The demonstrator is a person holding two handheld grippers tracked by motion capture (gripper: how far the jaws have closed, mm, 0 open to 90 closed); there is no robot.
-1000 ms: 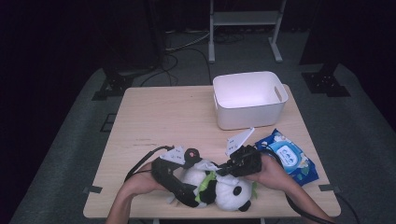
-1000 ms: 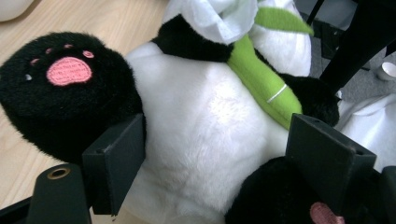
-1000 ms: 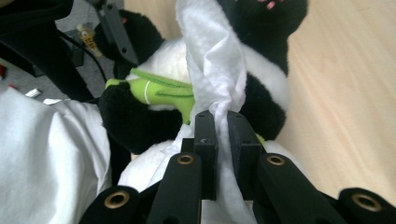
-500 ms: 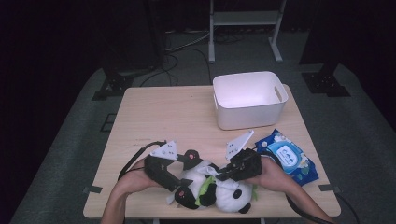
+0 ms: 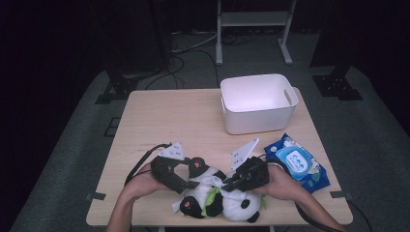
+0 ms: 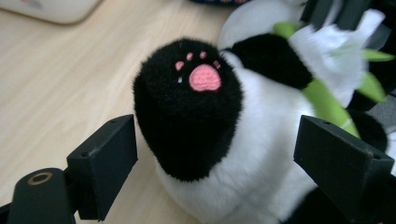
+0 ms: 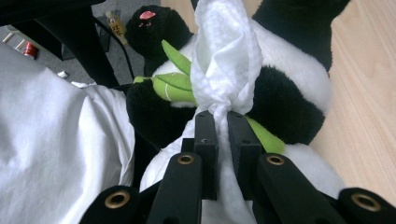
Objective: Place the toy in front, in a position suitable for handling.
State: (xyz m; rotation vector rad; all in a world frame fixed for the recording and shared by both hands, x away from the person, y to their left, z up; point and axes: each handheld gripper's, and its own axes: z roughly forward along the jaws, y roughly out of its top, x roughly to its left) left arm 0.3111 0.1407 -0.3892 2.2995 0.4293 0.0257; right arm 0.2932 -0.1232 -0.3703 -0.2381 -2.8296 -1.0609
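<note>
A black-and-white plush panda [image 5: 234,207] lies at the table's front edge, a green bamboo sprig [image 7: 175,86] on its chest. My left gripper [image 5: 189,175] is open, and its jaws stand on either side of the panda's black foot [image 6: 189,107], which bears a pink paw print. In the left gripper view the jaws of that gripper [image 6: 217,140] do not touch the foot. My right gripper [image 5: 226,183] is shut on a bunched white wipe [image 7: 226,60] pressed against the panda's belly. In the right gripper view the gripper [image 7: 223,122] pinches the wipe's twisted end.
A white plastic bin [image 5: 257,101] stands at the back right of the table [image 5: 169,121]. A blue pack of wet wipes [image 5: 296,162] lies just right of my right hand. A white sleeve [image 7: 51,140] is close on the left in the right gripper view.
My left gripper has drawn back to the left and up from the panda's body and now brackets its foot. My right gripper has stayed on the wipe, barely moving.
</note>
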